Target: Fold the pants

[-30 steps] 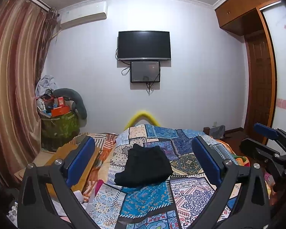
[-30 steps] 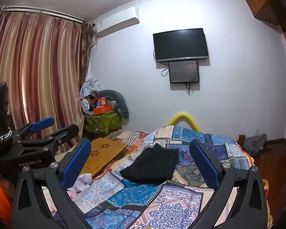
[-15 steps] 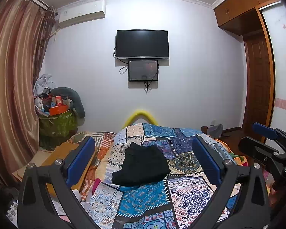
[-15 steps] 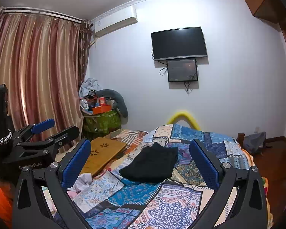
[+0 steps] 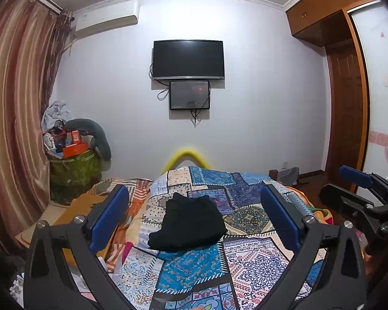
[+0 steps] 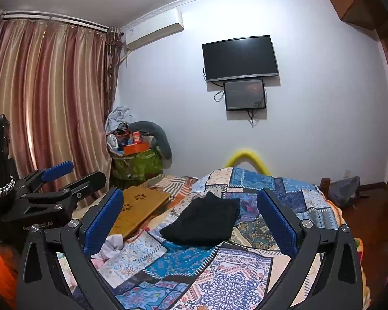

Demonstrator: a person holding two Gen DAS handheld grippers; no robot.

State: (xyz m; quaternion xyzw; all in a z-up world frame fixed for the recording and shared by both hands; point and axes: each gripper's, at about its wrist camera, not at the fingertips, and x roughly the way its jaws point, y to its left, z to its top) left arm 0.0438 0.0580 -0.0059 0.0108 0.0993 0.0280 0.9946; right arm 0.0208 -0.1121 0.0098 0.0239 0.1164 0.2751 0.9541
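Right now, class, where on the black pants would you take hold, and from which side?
Grip the near folded edge of the pants, coming from the front and above. They lie flat in a compact fold on the quilt, that thick edge facing both open grippers, left and right.

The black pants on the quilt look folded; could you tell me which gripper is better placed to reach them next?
Neither clearly. The black pants lie centred ahead of both the left gripper and the right gripper, both open and empty.
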